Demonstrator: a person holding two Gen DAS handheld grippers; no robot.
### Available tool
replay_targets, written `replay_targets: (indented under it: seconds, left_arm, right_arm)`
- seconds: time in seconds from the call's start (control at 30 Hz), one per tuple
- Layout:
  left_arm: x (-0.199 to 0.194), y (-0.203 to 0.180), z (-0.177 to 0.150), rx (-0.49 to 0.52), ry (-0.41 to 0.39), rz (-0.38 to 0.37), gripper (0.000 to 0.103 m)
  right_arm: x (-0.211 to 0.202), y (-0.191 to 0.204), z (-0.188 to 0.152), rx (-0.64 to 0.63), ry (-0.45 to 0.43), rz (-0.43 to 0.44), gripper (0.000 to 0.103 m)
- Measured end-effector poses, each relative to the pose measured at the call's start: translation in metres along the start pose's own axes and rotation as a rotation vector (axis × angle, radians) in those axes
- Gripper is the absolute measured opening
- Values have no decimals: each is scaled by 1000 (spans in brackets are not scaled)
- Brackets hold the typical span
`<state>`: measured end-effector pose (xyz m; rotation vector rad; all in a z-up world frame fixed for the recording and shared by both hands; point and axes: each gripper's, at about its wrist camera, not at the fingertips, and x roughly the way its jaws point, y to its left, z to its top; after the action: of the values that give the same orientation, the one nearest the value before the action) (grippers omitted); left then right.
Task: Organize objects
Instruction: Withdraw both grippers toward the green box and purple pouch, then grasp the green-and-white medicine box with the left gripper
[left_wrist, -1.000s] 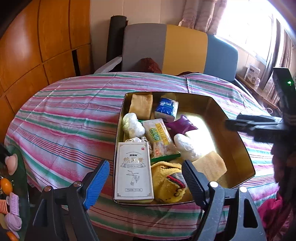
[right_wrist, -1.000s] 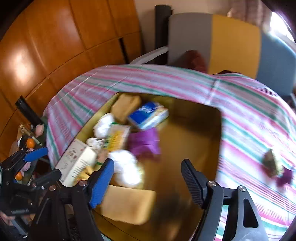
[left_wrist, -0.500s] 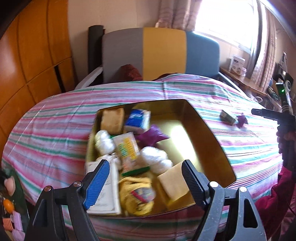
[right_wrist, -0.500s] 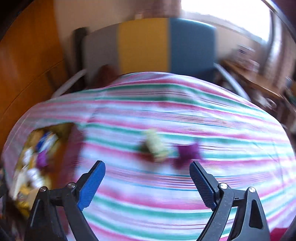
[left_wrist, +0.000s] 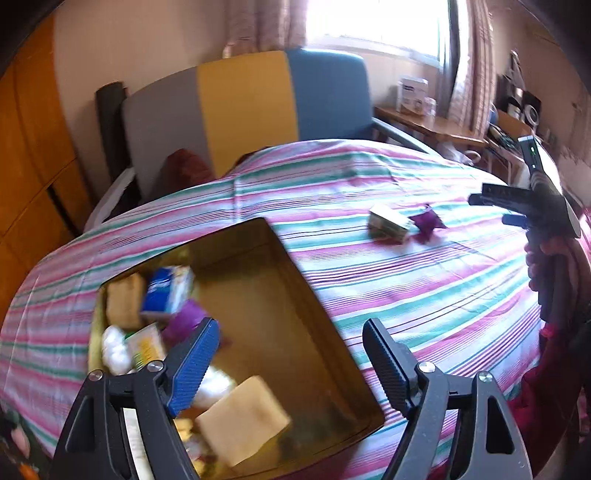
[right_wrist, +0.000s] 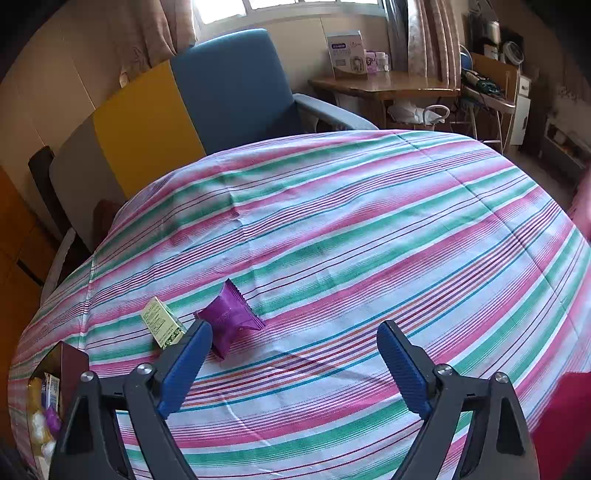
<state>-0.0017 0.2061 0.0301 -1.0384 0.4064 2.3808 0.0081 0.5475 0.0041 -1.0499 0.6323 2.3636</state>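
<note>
A gold box (left_wrist: 325, 317) sits on the striped tablecloth, holding several items: a tan sponge (left_wrist: 242, 424), a blue-white packet (left_wrist: 166, 291), a purple sachet and white wads. My left gripper (left_wrist: 290, 350) hovers open over the box with nothing between its fingers. A purple sachet (right_wrist: 231, 317) and a small green-yellow box (right_wrist: 162, 321) lie loose on the cloth; in the left wrist view they are the small box (left_wrist: 388, 223) and sachet (left_wrist: 426, 221). My right gripper (right_wrist: 295, 354) stands open just in front of them, empty; its left finger (right_wrist: 184, 365) is beside the sachet. The right gripper (left_wrist: 517, 210) shows from the side.
A grey, yellow and blue chair (left_wrist: 243, 107) stands behind the table. A wooden side table (right_wrist: 388, 85) with a carton is at the back right. The gold box's edge (right_wrist: 70, 369) shows at lower left of the right wrist view. The striped cloth (right_wrist: 369, 240) stretches to the right.
Both hands swung right. The right gripper left the box, opened wider and now faces the two loose items. The left gripper shifted from the box's near-left side toward its right half.
</note>
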Motion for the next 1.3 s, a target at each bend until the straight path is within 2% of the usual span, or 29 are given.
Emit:
replay_targets:
  seconds: [0.33, 0.63, 0.77, 0.93, 1.03, 1.17, 1.3]
  left_arm:
    - [31, -49, 25, 73, 38, -62, 81]
    - [54, -80, 42, 107, 68, -90, 81]
    - [71, -88, 49, 99, 105, -111, 81]
    - [99, -91, 65, -6, 181, -183, 81]
    - [113, -96, 76, -54, 196, -227, 81]
    - [143, -102, 96, -126, 218, -261, 81]
    - [181, -101, 115, -250, 268, -280, 81]
  right_arm:
    - [-4, -16, 3, 84, -3, 56, 95]
    - [-4, -23, 5, 135, 6, 110, 97]
    - [-3, -29, 5, 172, 16, 136, 97]
    - [-4, -33, 5, 202, 18, 150, 98]
    - [-4, -36, 5, 221, 20, 154, 98]
    - [0, -40, 4, 256, 42, 181, 98]
    - [4, -39, 3, 260, 65, 208, 98]
